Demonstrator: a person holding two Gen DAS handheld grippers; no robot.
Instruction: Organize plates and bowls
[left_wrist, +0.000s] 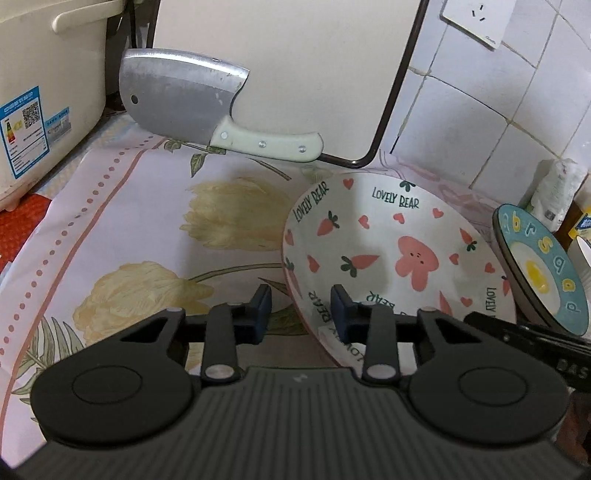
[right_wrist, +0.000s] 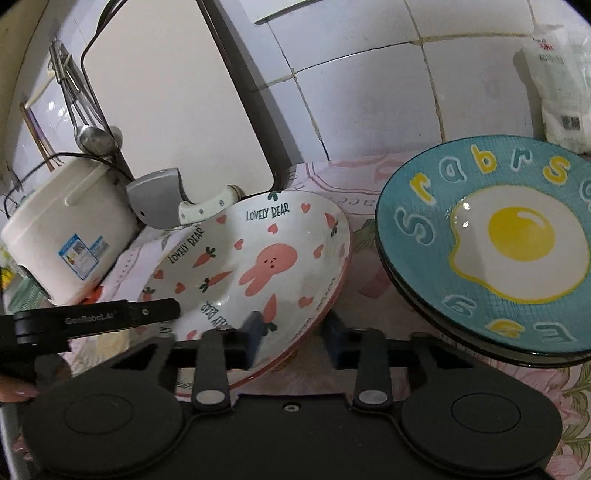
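A white bowl with pink rabbit and carrot prints (left_wrist: 391, 251) (right_wrist: 258, 266) is tilted above the flowered cloth. My left gripper (left_wrist: 301, 312) straddles its near-left rim, one blue pad outside and one inside, with a gap to the rim. My right gripper (right_wrist: 291, 336) straddles its near-right rim the same way. Whether either one grips the rim is unclear. A blue plate with a fried egg print (right_wrist: 491, 240) (left_wrist: 543, 266) sits on top of other plates at the right. The left gripper's body shows in the right wrist view at the lower left.
A cleaver (left_wrist: 192, 107) (right_wrist: 173, 201) leans on a white cutting board (left_wrist: 280, 66) at the wall. A cream rice cooker (right_wrist: 66, 229) (left_wrist: 40, 85) stands at the left. Utensils (right_wrist: 81, 110) hang behind it. A white bag (right_wrist: 557, 81) stands at the back right.
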